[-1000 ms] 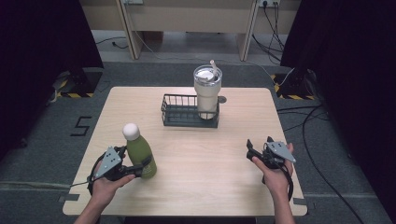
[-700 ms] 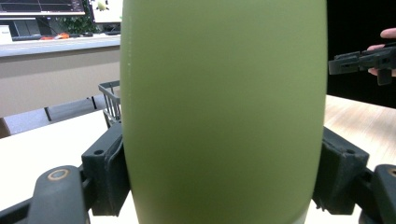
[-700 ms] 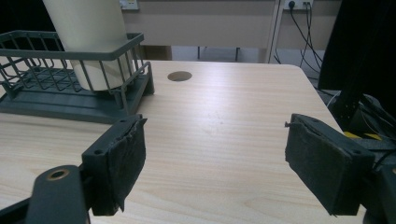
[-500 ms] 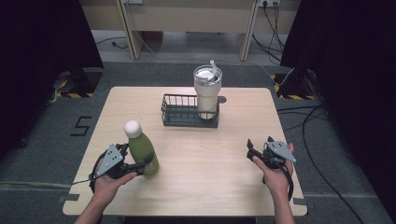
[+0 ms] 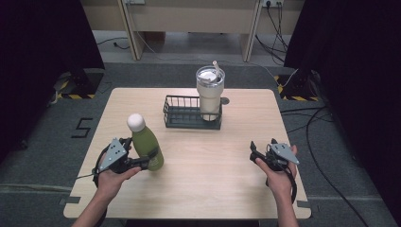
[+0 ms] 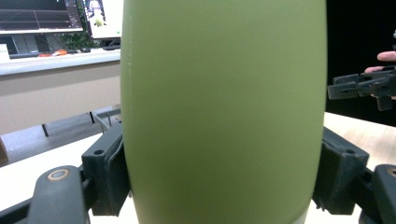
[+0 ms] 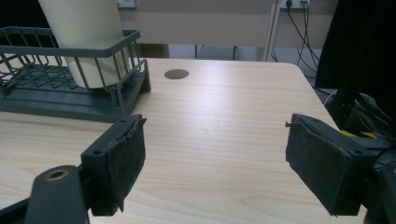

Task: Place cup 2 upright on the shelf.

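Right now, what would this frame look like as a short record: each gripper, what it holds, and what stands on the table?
left gripper: fingers shut on the green matte bottle with a white round cap
bottle place: near left part of the light wooden table, slightly tilted
right gripper: fingers open, nothing between them, near right part of table
dark wire basket: far middle of table
cream lidded tumbler with a straw: upright in the basket's right end

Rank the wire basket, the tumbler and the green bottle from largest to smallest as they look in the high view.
1. wire basket, the widest outline.
2. and 3. tumbler and green bottle look alike in size; the bottle is nearer the camera and tilted in the left gripper, so I will not rank them.
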Action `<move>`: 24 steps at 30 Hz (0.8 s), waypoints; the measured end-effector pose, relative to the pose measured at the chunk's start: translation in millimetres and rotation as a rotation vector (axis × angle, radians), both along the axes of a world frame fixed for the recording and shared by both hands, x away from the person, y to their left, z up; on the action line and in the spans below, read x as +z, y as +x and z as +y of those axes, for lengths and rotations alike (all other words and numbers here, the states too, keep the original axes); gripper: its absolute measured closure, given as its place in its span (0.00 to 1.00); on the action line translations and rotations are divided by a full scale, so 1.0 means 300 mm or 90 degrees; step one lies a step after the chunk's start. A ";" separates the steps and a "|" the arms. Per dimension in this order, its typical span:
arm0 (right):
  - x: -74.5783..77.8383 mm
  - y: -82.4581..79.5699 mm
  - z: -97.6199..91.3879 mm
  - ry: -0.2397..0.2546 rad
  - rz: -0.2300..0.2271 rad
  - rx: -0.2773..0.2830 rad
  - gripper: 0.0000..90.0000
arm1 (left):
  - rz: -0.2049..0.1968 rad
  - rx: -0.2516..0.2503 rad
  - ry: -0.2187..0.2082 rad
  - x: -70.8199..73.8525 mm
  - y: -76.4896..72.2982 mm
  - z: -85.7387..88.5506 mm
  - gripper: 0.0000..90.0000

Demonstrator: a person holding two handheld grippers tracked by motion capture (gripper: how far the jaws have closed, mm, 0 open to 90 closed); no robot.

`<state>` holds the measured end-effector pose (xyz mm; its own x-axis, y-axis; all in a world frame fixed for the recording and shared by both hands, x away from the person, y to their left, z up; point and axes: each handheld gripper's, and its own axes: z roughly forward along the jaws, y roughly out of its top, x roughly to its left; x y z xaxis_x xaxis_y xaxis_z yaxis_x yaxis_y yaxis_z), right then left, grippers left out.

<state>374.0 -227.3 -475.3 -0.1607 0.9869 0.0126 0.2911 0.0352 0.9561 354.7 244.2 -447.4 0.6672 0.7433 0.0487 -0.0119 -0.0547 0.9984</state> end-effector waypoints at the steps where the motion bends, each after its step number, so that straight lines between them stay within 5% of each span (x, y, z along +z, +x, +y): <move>1: 0.000 0.000 -0.001 -0.002 -0.001 0.000 0.22 | -0.002 0.000 0.000 0.005 0.005 -0.001 0.23; 24: -0.005 0.001 -0.007 -0.001 0.005 -0.011 0.22 | -0.021 -0.004 -0.007 0.075 0.104 -0.052 0.23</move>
